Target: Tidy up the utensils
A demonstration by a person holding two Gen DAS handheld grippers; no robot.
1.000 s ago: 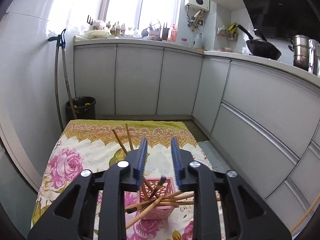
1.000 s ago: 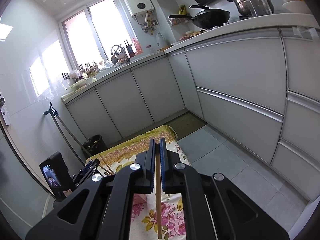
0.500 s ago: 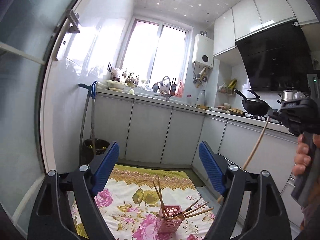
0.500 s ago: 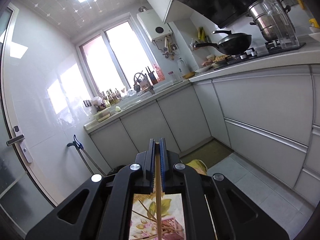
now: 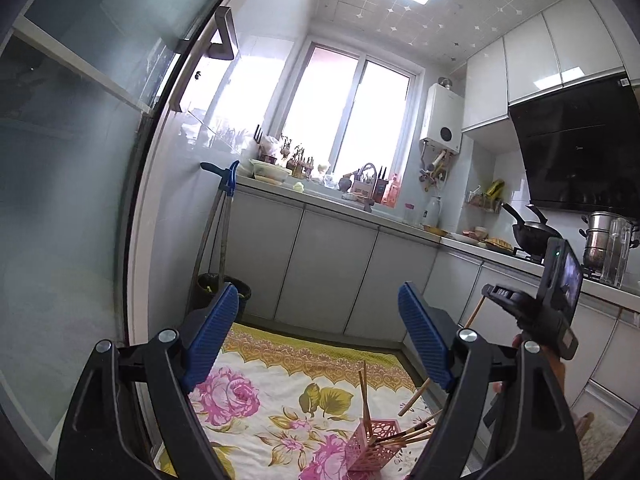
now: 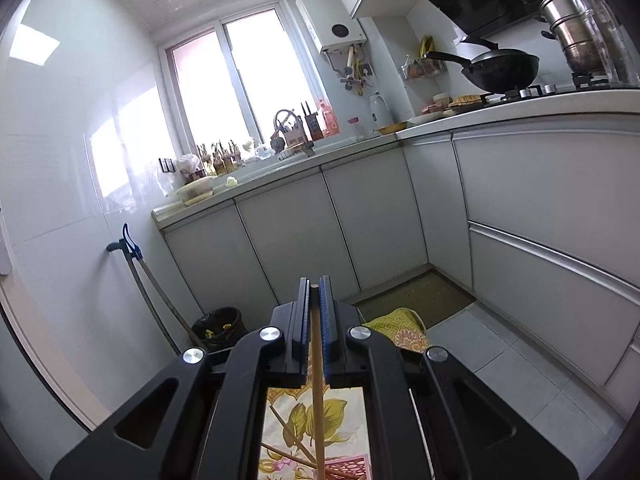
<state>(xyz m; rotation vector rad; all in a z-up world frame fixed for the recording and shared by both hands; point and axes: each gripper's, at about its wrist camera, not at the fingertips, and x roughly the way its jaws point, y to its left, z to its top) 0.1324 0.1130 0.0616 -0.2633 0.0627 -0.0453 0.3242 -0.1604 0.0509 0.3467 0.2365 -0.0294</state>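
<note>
Gripping one chopstick [image 6: 317, 380] lengthwise, right gripper [image 6: 316, 312] fingers are clamped shut, directly above pink holder [image 5: 370, 442]; left gripper [image 5: 316, 340] gapes empty, farther back.

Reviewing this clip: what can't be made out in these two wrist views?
- Pink basket: left view, base cut by the frame edge; right view, mostly behind the gripper body.
- Held chopstick: right view, lower end runs off the frame.
- Right gripper: left view, jaws too small to read.
- Chopstick count in the basket: overlapping, partly hidden.
</note>
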